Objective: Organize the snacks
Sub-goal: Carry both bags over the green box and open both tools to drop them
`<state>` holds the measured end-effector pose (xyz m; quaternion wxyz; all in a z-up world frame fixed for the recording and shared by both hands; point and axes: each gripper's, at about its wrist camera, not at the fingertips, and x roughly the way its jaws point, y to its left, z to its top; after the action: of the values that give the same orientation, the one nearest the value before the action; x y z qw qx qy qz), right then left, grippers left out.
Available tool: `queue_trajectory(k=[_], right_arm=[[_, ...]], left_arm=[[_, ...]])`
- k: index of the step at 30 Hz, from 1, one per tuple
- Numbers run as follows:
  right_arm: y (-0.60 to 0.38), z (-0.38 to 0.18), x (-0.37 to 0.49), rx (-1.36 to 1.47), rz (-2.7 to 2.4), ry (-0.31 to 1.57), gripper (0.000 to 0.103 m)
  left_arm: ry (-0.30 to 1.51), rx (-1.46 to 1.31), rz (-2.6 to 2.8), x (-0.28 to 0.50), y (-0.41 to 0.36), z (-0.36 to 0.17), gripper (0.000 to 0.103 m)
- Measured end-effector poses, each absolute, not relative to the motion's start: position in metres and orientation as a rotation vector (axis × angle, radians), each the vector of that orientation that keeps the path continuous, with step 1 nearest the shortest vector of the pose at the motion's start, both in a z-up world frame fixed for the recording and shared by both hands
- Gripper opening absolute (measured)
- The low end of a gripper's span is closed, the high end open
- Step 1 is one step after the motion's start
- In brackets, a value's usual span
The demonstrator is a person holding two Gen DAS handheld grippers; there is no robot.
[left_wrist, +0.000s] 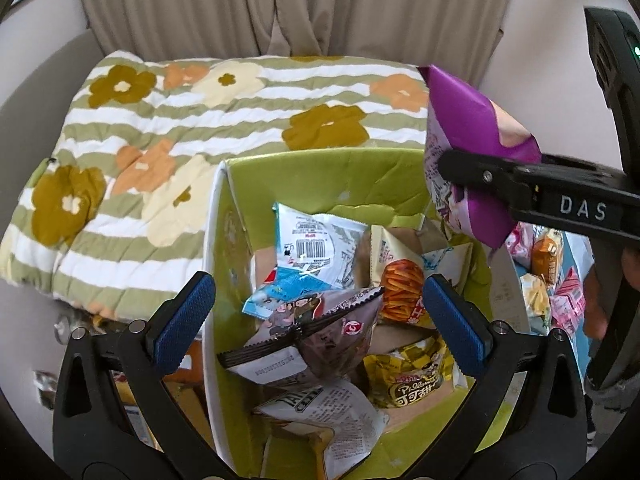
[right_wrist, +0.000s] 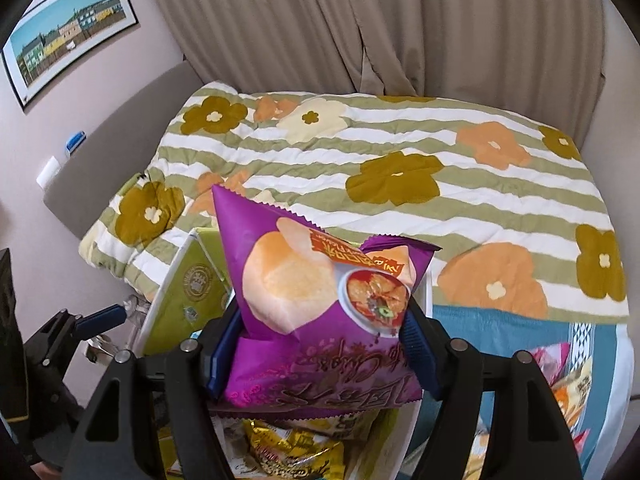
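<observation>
Both grippers are built from matte black plastic, with triangular cut-outs in the frames. On the left gripper (left_wrist: 318, 322), ribbed blue pads (left_wrist: 186, 322) are fitted, with silver screw heads seen at 9 and 3 o'clock. White "DAS" lettering is printed on the right gripper (right_wrist: 324, 350).

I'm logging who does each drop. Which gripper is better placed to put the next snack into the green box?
Right. The right gripper already grips the purple chip bag above the green box. The left gripper hangs open and empty over it.
</observation>
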<state>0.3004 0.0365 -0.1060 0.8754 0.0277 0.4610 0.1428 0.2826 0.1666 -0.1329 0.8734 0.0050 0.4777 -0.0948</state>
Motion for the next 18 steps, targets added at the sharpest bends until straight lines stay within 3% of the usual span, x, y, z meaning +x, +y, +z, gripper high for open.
queue_trajectory(k=[2, 5, 6, 18], right_arm=[[0.038, -0.108, 0.304, 0.049, 0.309, 0.954, 0.072], [0.038, -0.112, 0.306, 0.082, 0.319, 0.953, 0.096], [0.038, -0.114, 0.306, 0.088, 0.321, 0.953, 0.098], [0.035, -0.114, 0.290, 0.116, 0.321, 0.967, 0.098]], left_arm=[[1.005, 0.014, -0.189, 0.283, 0.167, -0.135, 0.103], [1.011, 0.017, -0.183, 0.283, 0.168, -0.137, 0.103], [1.012, 0.020, -0.180, 0.282, 0.168, -0.138, 0.103], [1.004, 0.017, -0.173, 0.272, 0.174, -0.130, 0.103]])
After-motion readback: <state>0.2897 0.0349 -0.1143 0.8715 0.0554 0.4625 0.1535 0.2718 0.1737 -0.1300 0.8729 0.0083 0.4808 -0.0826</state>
